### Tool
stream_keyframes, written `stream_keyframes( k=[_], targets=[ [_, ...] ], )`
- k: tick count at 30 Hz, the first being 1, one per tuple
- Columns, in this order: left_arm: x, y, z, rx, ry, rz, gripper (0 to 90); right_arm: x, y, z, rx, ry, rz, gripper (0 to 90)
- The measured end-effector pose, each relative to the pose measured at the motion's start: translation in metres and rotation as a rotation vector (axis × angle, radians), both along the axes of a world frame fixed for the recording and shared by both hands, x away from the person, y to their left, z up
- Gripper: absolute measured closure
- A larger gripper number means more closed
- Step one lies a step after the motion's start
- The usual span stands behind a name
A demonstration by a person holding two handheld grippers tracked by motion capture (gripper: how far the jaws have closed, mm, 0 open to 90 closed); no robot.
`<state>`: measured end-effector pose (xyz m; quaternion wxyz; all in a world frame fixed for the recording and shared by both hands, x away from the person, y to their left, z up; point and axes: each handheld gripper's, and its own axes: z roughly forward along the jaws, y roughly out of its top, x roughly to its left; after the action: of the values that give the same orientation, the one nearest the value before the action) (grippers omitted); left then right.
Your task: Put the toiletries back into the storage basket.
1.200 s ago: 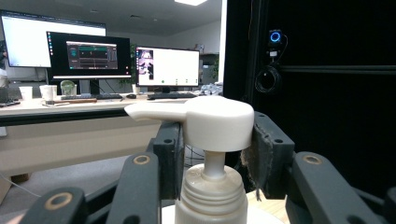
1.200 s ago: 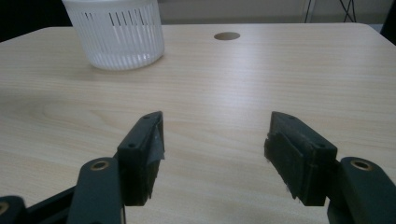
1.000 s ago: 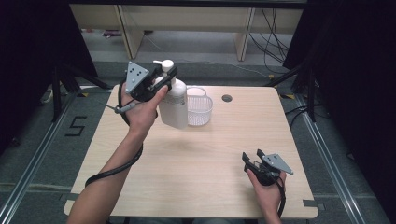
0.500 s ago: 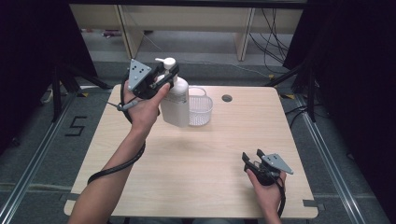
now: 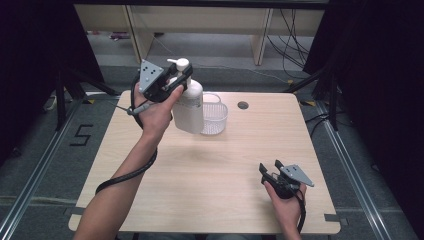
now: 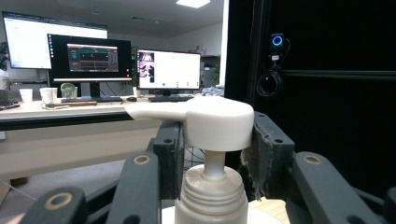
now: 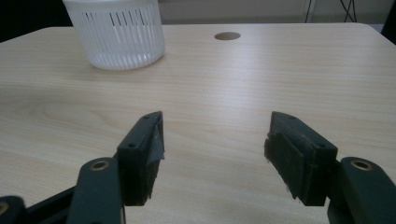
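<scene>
Your left claw (image 5: 176, 86) is clamped on the pump bottle (image 5: 189, 107), lifted beside the basket (image 5: 215, 117). Placing it remains. Your right claw (image 7: 212, 156) rests apart on the desk (image 5: 210, 175)

Even overhead light on the table (image 5: 210, 170), dark surroundings — soft focus, glowing monitors (image 6: 168, 70), close jaws blurred

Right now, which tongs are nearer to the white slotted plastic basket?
Left. The left tongs hold the white pump bottle beside the white slotted plastic basket; the right tongs rest open far away.
</scene>
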<state>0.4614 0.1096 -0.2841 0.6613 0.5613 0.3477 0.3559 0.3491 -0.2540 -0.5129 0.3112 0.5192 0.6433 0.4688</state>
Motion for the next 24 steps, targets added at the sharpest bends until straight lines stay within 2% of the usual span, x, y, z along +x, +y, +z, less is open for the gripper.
stream_keyframes(
  k=[3,5,6,7,9,12,15,17,19,24],
  targets=[
    [0.002,-0.001,0.000,0.002,0.000,0.001,59.2,0.000,0.000,0.000,0.000,-0.001,0.000,37.4],
    [0.004,-0.001,0.001,0.001,-0.001,0.000,59.2,0.001,0.000,-0.001,0.012,-0.019,0.005,37.4],
    [0.004,-0.002,0.001,0.002,0.001,0.002,59.2,0.000,0.004,-0.001,0.058,0.000,-0.009,37.4],
    [0.005,-0.002,0.001,0.000,0.001,0.001,59.2,0.000,0.004,-0.001,0.058,0.000,-0.009,37.4],
    [0.006,-0.002,0.002,0.003,0.000,0.001,59.2,0.000,0.000,0.000,0.002,-0.001,0.000,37.4],
    [0.008,-0.003,0.002,0.002,-0.003,-0.002,59.2,0.001,0.000,-0.001,0.017,-0.019,0.004,37.4],
    [0.009,-0.004,0.003,0.000,-0.002,-0.002,59.2,0.002,-0.001,-0.001,0.005,-0.024,0.013,37.5],
    [0.010,-0.005,0.003,0.000,-0.002,-0.003,59.2,0.001,0.000,-0.001,0.016,-0.019,0.007,37.5],
    [0.012,-0.006,0.004,0.002,-0.002,-0.002,59.2,0.000,-0.001,0.000,0.004,-0.002,0.005,37.5],
    [0.014,-0.008,0.005,0.006,0.000,0.000,59.2,0.000,-0.001,0.000,0.003,-0.002,0.003,37.4]
  ],
)
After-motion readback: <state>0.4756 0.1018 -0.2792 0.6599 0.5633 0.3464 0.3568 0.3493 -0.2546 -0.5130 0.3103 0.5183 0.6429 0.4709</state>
